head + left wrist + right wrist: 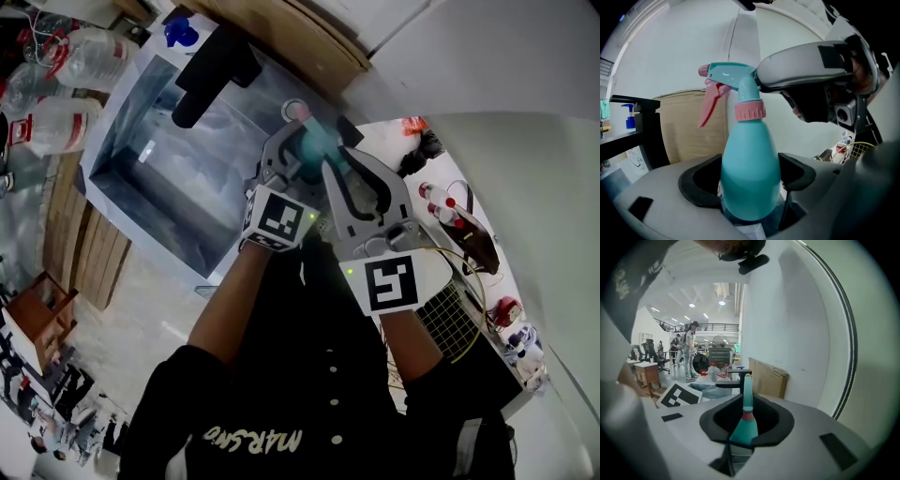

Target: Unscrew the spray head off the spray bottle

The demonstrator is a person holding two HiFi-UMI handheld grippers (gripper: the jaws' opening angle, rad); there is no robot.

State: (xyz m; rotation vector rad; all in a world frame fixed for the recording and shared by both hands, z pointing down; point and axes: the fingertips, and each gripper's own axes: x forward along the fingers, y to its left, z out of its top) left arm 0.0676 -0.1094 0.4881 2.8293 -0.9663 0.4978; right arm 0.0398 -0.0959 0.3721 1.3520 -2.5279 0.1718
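Observation:
A teal spray bottle [750, 173] with a pink collar [750, 110] and a pink trigger [708, 105] is held upright in the air. My left gripper [751, 183] is shut on the bottle's body, with a black pad pressed against each side. My right gripper [747, 426] is shut on the teal spray head [746, 399] from above; in the left gripper view one of its fingers [806, 70] lies along the back of the head. In the head view both grippers meet at the bottle [319, 145], the left gripper [292, 150] on its left and the right gripper [345, 155] on its right.
A clear plastic bin [141, 159] stands on the floor below and to the left. Water bottles [75, 56] lie at the far left. A white table [525, 187] at the right carries small clutter and a racket [450, 319]. A cardboard box [689, 126] leans on the wall. People [689, 352] stand far off.

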